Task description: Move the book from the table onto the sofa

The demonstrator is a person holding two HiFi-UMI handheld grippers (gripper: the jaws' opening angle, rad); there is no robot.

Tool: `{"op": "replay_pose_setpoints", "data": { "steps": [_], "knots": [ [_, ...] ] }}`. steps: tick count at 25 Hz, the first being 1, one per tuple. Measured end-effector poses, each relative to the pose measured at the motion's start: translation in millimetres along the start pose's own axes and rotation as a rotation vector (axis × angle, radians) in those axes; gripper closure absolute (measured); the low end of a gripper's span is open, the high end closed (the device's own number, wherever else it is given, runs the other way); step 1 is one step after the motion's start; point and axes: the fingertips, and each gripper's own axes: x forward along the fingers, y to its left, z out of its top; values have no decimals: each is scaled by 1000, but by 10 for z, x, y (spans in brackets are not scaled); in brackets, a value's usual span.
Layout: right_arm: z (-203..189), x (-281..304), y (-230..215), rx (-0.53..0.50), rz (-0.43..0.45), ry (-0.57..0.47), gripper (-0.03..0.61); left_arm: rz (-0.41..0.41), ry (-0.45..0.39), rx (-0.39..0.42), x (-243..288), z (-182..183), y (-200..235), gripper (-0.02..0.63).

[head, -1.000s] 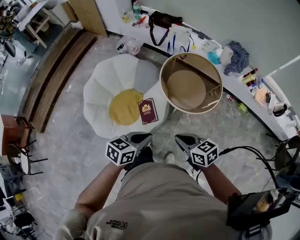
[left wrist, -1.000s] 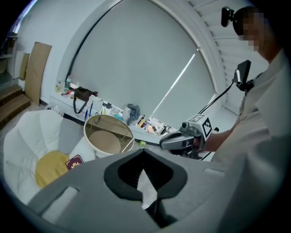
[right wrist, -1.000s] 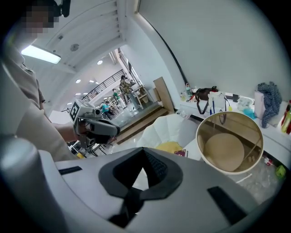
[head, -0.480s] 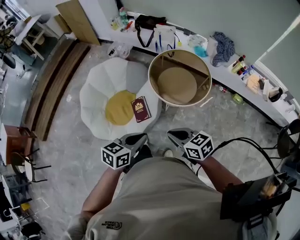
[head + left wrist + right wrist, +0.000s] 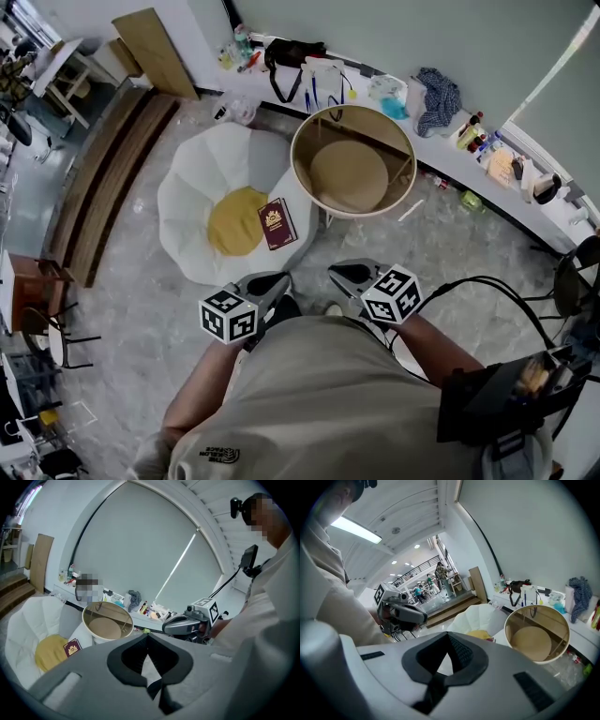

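The book (image 5: 277,223) lay on the sofa (image 5: 202,187), just right of the cushion (image 5: 234,221) on its seat. The round table (image 5: 349,175) stood just right of the sofa, and behind both a wall ledge (image 5: 448,150) bore a bag (image 5: 286,54) at left and a cloth (image 5: 433,96) at right.

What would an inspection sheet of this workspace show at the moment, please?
Surface: round table, nothing seen on it.
Job's things: book lies flat on the white sofa, at the edge of the yellow cushion.
Clutter: black bag, blue cloth and bottles on the wall ledge.
Grippers: left tool and right tool both shut, holding nothing, close to the person's body.
Cables: black cable loops beside the right arm.
Surroundings: wooden steps at left, wooden board leaning on the wall.
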Motion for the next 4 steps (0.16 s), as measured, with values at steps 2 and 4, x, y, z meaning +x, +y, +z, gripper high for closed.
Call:
{"op": "replay_pose_setpoints", "data": {
  "steps": [2,4],
  "knots": [
    [0,-17,4,3,-1,-3,566,-3,3,8,6,8,-28,606],
    [2,-34,7,8,-3,-9,566,-7,9,19,13,9,-55,606]
  ]
}}
